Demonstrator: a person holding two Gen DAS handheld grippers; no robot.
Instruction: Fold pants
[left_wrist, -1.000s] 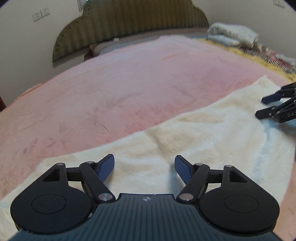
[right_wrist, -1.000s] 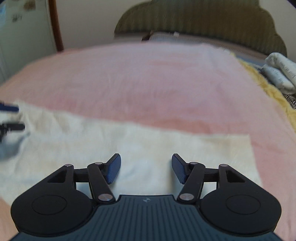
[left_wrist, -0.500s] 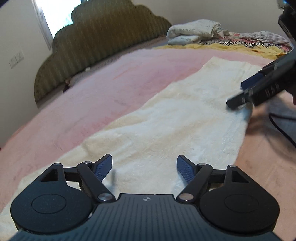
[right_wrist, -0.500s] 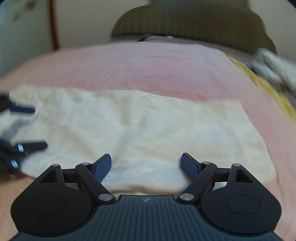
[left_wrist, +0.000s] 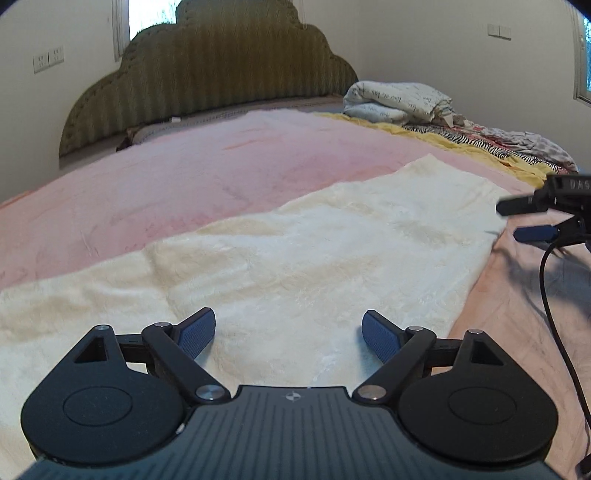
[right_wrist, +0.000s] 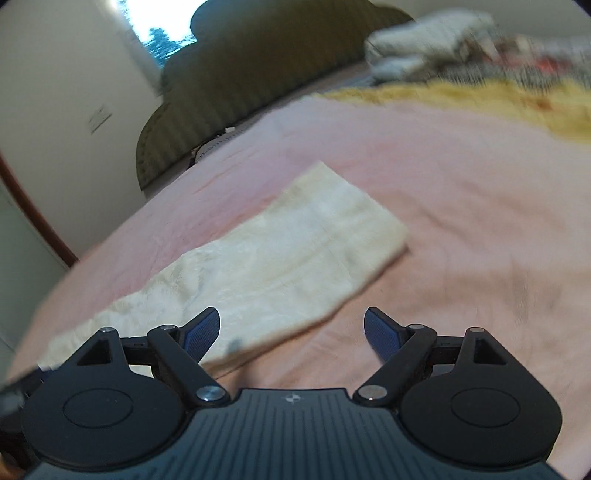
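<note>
A bedroom with pale walls frames your work: a wide bed under a pink blanket, a scalloped olive headboard at its far end, and a heap of folded bedding beside a yellow cover along the far right edge; a window glows behind the headboard.

The cream pants lie flat on the pink blanket as a long strip — in your left wrist view they run from the lower left up to the right, and in your right wrist view the same pants stretch from the lower left to a squared end near the middle of the bed.

Your left gripper hovers over the pants with its jaws opening wide; the cloth lies beneath the blue pads, not clamped by them.

Your right gripper is likewise opening; its left finger sits over the near edge of the pants and its right finger over bare blanket, with nothing pinched. In the left wrist view your right gripper shows at the right edge, its fingers just beside the far end of the pants, a black cable trailing below it; the right wrist view is blurred, so whether its pads brush the fabric is hard to say — probably not.
</note>
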